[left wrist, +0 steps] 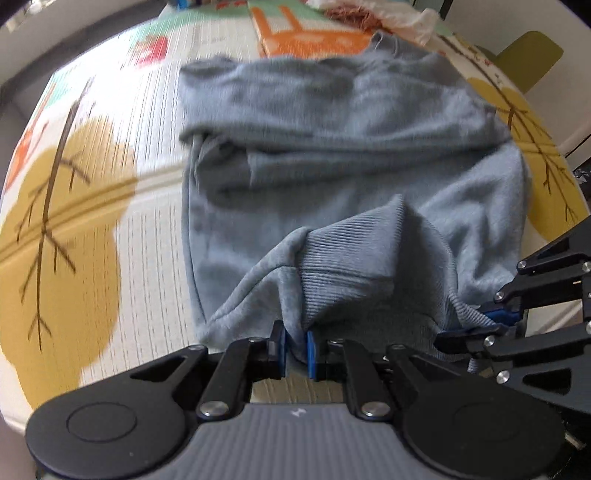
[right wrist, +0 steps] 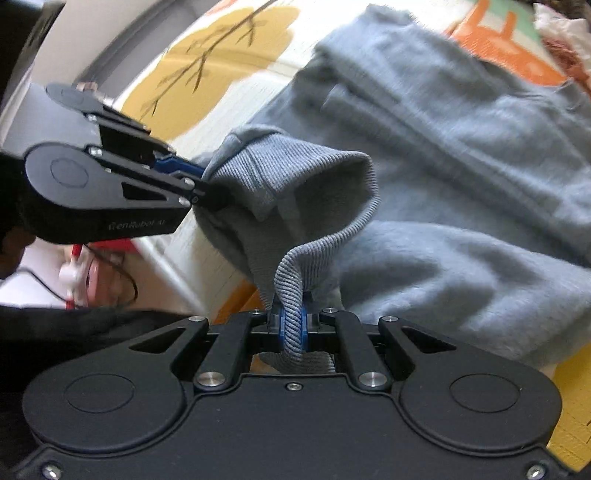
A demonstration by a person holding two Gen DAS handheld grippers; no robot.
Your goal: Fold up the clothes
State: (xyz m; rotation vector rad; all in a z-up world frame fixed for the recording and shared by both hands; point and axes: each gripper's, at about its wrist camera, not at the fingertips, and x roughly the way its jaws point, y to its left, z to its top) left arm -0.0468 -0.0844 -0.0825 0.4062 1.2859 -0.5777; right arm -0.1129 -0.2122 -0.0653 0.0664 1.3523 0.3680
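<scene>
Lying across a printed play mat [left wrist: 110, 192], the grey-blue sweatshirt [left wrist: 332, 140] takes up the middle of the surface. Open mat shows along its left side in the left wrist view, with yellow tree shapes and brown branch lines; a narrower strip of mat shows on its right. At the far edge of the mat sits a heap of pale and brown cloth [left wrist: 373, 14], just beyond the sweatshirt's top end. An olive-green chair [left wrist: 532, 55] stands off the far right corner.

Writing: the side of the left gripper [right wrist: 207, 184], seen from the right wrist view, carries small pale lettering that looks like "enRobot"; blur makes the rest unreadable.

Sweatshirt: fleecy fabric, already folded over itself in thick layers, with a ribbed hem band [left wrist: 351, 258] lifted off the mat at the near end. Both views are motion-blurred.

Left gripper: jaws nearly closed, blue pads [left wrist: 310, 349] pinching a fold of fabric beside the ribbed band. Right gripper [right wrist: 292, 328]: jaws nearly closed, clamping a twisted length of the ribbed band. The two grippers sit near each other, with the band slack and arched between them.
</scene>
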